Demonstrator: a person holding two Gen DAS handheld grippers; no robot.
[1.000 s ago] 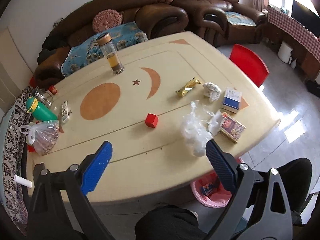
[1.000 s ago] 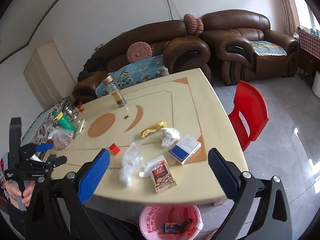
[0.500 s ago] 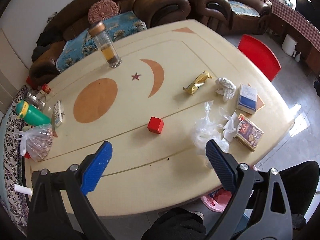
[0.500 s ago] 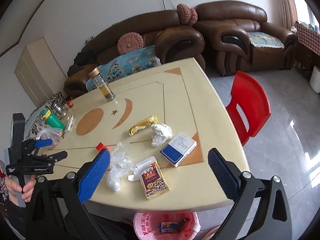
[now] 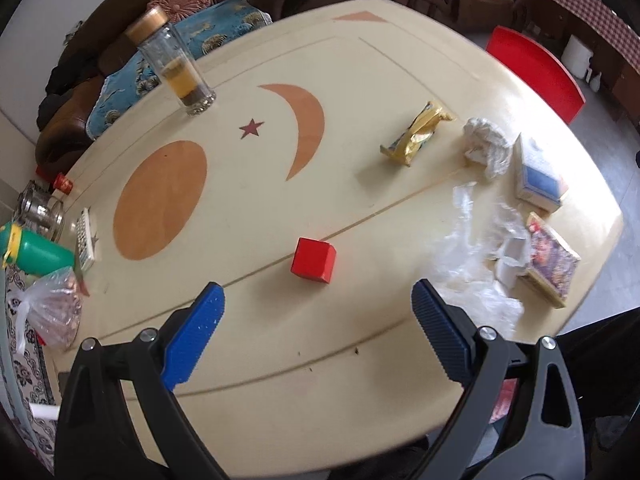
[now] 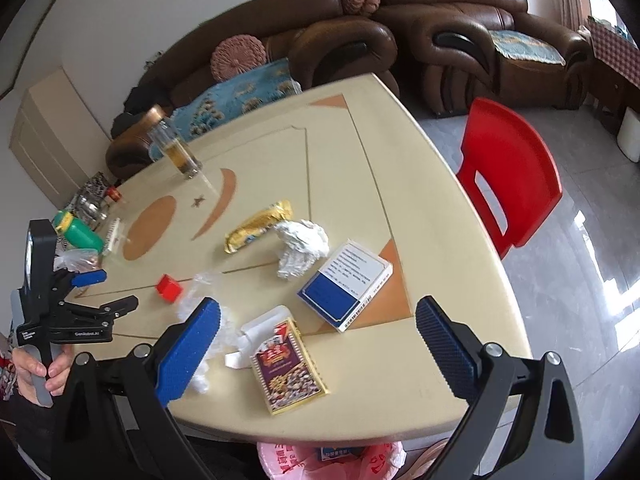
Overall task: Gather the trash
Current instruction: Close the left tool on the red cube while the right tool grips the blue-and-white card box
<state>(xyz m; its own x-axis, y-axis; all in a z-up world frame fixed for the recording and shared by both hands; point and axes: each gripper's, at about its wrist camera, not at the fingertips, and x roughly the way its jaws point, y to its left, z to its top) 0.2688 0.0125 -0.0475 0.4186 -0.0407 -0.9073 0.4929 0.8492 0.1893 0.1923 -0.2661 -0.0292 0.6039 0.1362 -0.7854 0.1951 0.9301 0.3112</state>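
The trash is found scattered over the right-hand part of the surface (image 6: 432, 216). A crumpled clear plastic bag (image 5: 472, 268) is located nearest the front edge, with a small white wrapper (image 6: 260, 330) lying against it. A crumpled white tissue (image 6: 302, 246) and a gold snack wrapper (image 6: 258, 226) are positioned farther in, close to each other but not clearly touching. A blue-and-white box (image 6: 346, 286) and a printed packet (image 6: 286, 368) are placed beside these items; whether either counts as trash cannot be determined. A red cube (image 5: 314, 260) is located near the middle of the surface, apart from the litter.

A bin lined with a pink bag (image 6: 332, 460) is positioned on the floor below the front edge, under the litter, probably so that items can be dropped into it with a short movement.

The left claw (image 5: 316, 328) is held wide open above the front of the surface, with nothing between its blue pads; the red cube lies just beyond them. The right claw (image 6: 316, 344) is likewise spread wide and is empty, held over the printed packet and white wrapper. Both claws appear to be held open in readiness for a first pick. The plastic bag is judged the nearest candidate; being thin and loose, it may need to be pinched at a bunched fold.

Items kept at the far left, including a green bottle (image 5: 38, 256) and a glass tea flask (image 5: 176, 72), are well clear of the litter.
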